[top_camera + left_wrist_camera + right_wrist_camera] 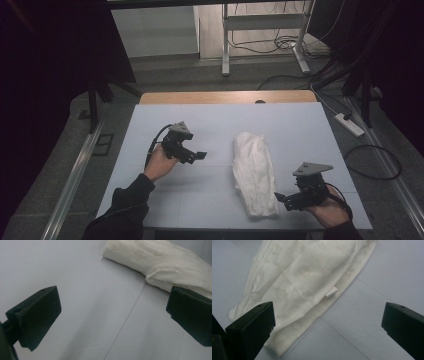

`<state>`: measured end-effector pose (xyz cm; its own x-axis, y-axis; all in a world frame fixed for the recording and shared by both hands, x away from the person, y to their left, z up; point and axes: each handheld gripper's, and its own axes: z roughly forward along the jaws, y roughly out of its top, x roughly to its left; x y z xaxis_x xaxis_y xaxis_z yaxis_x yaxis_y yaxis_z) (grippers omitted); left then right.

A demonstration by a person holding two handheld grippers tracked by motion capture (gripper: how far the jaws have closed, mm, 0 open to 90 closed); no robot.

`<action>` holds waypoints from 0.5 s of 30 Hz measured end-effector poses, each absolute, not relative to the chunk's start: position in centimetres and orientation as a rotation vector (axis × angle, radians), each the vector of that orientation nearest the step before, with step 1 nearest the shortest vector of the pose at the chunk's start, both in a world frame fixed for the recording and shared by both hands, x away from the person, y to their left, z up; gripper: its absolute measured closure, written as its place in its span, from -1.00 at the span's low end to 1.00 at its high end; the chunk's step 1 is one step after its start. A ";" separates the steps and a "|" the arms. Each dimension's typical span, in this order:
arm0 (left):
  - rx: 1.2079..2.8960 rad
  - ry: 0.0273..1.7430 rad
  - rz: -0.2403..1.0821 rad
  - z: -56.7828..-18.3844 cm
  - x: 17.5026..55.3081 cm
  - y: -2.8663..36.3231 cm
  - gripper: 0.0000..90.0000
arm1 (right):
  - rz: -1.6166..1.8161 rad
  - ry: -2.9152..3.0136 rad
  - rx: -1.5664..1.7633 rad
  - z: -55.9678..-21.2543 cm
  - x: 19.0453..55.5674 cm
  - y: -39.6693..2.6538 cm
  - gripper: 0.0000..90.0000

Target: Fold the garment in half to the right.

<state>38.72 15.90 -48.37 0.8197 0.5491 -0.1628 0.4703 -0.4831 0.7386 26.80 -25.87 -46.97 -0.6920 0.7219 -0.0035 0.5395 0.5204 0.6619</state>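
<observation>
Grey table (pixel 150 200) bears folded white cloth (pixel 254 172) between both spread tools.

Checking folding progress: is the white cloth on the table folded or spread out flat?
Folded. The white cloth lies as a narrow, layered strip on the table; the right gripper view shows stacked hemmed edges.

cloth (pixel 254 172): we see off-white, with a faint tone-on-tone blotch pattern and a small white tag
table (pixel 210 125): pale blue-grey top, we note a wood-coloured far edge
left gripper (pixel 198 156): black, grey plate
right gripper (pixel 281 199): black, grey plate
sleeve (pixel 125 207): black
</observation>
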 end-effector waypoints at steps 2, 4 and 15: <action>2.155 0.750 0.119 -48.4 38.4 16.2 -1.00 | 0.940 2.482 1.065 -46.9 26.8 -25.9 -1.00; 2.151 0.755 0.119 -48.4 38.1 16.5 -1.00 | 0.943 2.477 1.066 -46.9 26.9 -26.0 -1.00; 2.157 0.769 0.153 -47.9 36.0 17.7 -1.00 | 0.934 2.458 1.094 -46.7 26.9 -26.3 -1.00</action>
<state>36.02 17.67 -47.88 0.8057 0.5738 -0.1470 0.4739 -0.4756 0.7411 26.87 -26.30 -46.67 -0.6688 0.7435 -0.0030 0.5538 0.5008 0.6653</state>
